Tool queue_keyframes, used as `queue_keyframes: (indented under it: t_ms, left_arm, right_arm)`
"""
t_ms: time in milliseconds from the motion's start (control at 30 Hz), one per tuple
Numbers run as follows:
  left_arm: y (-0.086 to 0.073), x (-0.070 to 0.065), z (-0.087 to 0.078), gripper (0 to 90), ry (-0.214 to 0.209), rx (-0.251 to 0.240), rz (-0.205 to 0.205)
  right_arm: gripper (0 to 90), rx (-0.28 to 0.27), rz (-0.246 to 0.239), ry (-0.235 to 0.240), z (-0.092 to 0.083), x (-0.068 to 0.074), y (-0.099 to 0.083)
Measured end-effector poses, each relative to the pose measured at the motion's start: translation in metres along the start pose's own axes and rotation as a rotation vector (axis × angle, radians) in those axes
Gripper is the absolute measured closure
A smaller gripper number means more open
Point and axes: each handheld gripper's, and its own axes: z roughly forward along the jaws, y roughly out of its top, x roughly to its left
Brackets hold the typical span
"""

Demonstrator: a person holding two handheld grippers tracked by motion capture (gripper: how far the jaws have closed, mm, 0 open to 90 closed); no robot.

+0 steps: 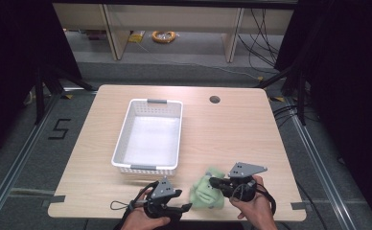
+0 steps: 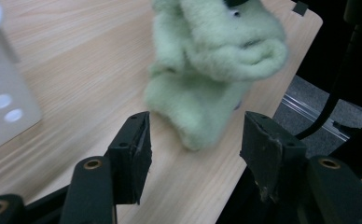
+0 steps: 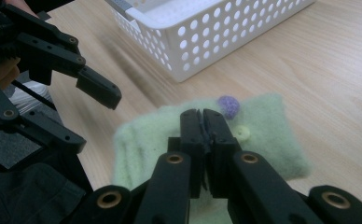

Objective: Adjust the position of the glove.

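Right gripper [image 1: 212, 181], seen from the high view, is clenched on the top of a pale green plush puppet [image 1: 205, 193]. The puppet's long axis runs from that grip down toward the table's [image 1: 232, 129] near edge. The right hand [image 1: 253, 203] holds the gripper level, pointing left. Left gripper [image 1: 188, 208] lies level just left of the puppet, aimed at it, with a white perforated basket [image 1: 148, 136] beyond.

From the left gripper view, the jaws stand apart, nothing pressed between them; the puppet [image 2: 212, 70] hangs ahead of them, its lower end near the wood.

From the right gripper view, the jaws meet on the green fleece [image 3: 263, 140], beside a purple pompom [image 3: 228, 106].
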Motion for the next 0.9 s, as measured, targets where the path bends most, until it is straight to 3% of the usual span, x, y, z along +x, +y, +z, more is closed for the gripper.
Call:
queue_keyframes:
  t_ms: [100, 167, 233, 333, 367, 433, 500, 567, 600, 633, 667, 700, 767, 800, 833, 867, 900]
  left_arm:
    - [0.004, -0.003, 0.004, 43.7, -0.023, 0.004, 0.008]
    - [0.006, -0.006, 0.009, 44.0, -0.047, -0.001, -0.019]
    - [0.01, -0.006, 0.01, 44.7, -0.054, 0.0, 0.008]
    - [0.014, -0.008, 0.013, 48.2, -0.066, 0.006, -0.01]
    - [0.014, -0.007, 0.014, 49.6, -0.063, -0.011, 0.009]
    - [0.014, -0.008, 0.015, 54.9, -0.068, -0.014, -0.021]
    - [0.015, -0.006, 0.014, 60.4, -0.068, -0.014, 0.018]
    - [0.015, -0.006, 0.014, 71.2, -0.055, -0.012, 0.02]
    - [0.016, -0.004, 0.014, 74.6, -0.054, -0.008, 0.068]
    - [0.017, -0.003, 0.014, 77.3, -0.052, -0.005, 0.083]
    - [0.018, -0.002, 0.013, 78.8, -0.04, 0.001, 0.074]
    - [0.019, -0.001, 0.013, 79.8, -0.042, 0.005, 0.063]
    - [0.02, 0.002, 0.013, 81.2, -0.041, 0.001, 0.082]
    - [0.021, 0.002, 0.012, 81.6, -0.033, 0.005, 0.078]
    - [0.024, 0.005, 0.011, 81.9, -0.037, 0.008, 0.1]
    - [0.024, 0.005, 0.011, 82.6, -0.037, 0.008, 0.1]
    - [0.024, 0.004, 0.012, 82.6, -0.042, 0.011, 0.076]
  right_arm:
    - [88.2, -0.01, -0.024, -0.003, -0.001, 0.0, 0.0]
    - [88.2, -0.017, -0.028, 0.008, -0.002, 0.001, 0.001]
    - [88.3, -0.022, -0.031, 0.001, -0.002, 0.003, 0.0]
    - [88.2, -0.021, -0.023, -0.001, -0.002, 0.006, -0.001]
    - [88.2, -0.017, -0.027, 0.001, -0.002, 0.006, -0.001]
    - [88.2, -0.025, -0.026, 0.002, -0.001, 0.008, -0.001]
    - [88.2, -0.016, -0.039, 0.014, 0.0, 0.009, -0.001]
    - [88.2, -0.018, -0.041, 0.006, -0.001, 0.009, -0.002]
    - [88.2, -0.023, -0.028, 0.007, -0.001, 0.011, -0.002]
    - [88.2, -0.029, -0.028, 0.011, -0.001, 0.011, -0.002]
    - [88.2, -0.03, -0.039, -0.001, -0.002, 0.011, -0.002]
    - [88.3, -0.027, -0.02, 0.02, -0.001, 0.012, -0.003]
    - [88.2, -0.038, -0.038, 0.005, -0.002, 0.011, -0.003]
    - [88.2, -0.032, -0.026, 0.022, -0.002, 0.011, -0.003]
    - [88.2, -0.014, 0.016, 0.017, -0.004, 0.015, -0.004]
    - [88.2, -0.014, 0.016, 0.017, -0.004, 0.015, -0.004]
    - [88.3, -0.033, -0.031, 0.009, -0.003, 0.013, -0.005]
